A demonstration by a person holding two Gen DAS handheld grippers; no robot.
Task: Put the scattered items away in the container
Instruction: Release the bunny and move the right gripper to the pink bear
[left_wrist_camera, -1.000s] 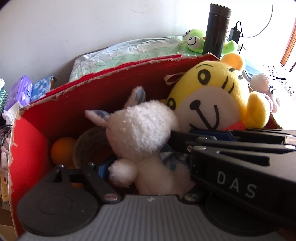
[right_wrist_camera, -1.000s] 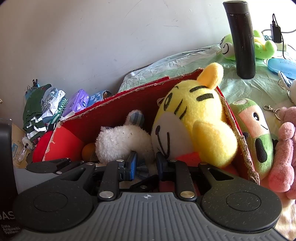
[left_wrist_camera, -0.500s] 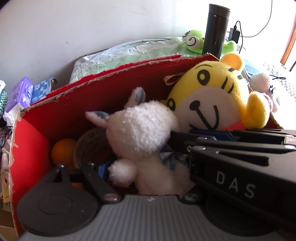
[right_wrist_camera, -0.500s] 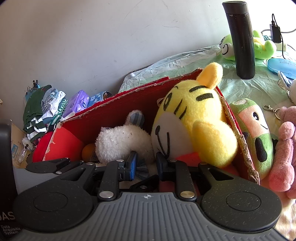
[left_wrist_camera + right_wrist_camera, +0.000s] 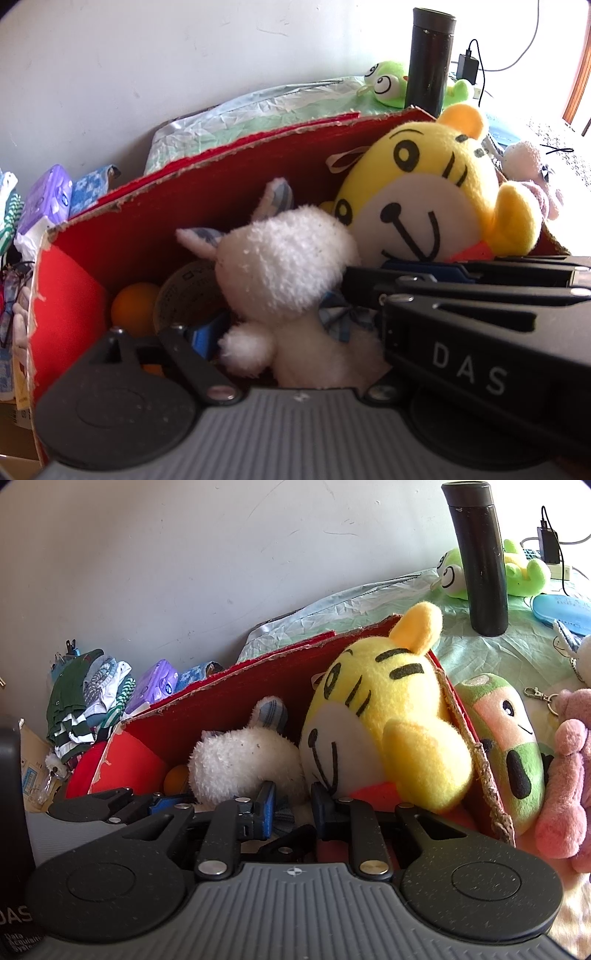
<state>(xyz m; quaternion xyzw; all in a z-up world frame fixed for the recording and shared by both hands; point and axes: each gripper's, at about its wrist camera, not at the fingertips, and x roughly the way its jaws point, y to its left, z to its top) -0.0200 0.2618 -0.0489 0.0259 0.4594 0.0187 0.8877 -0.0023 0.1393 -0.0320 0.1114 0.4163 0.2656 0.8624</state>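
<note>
A red cardboard box (image 5: 229, 177) (image 5: 236, 686) holds a white plush rabbit (image 5: 284, 273) (image 5: 243, 764), a yellow tiger plush (image 5: 424, 206) (image 5: 384, 723), an orange ball (image 5: 131, 308) and a tape roll (image 5: 184, 295). My left gripper (image 5: 291, 332) is open, its jaws on either side of the rabbit's body; its right finger is hidden behind the right gripper's body. My right gripper (image 5: 293, 805) is open at the box's near edge, its pads beside the rabbit's blue bow, not clamped.
Outside the box to the right lie a green-pink plush (image 5: 506, 746) and a pink plush (image 5: 569, 775). A black flask (image 5: 476, 557), a green frog plush (image 5: 517, 568) and a charger stand behind. Folded clothes (image 5: 85, 694) and tissue packs (image 5: 155, 686) are at the left.
</note>
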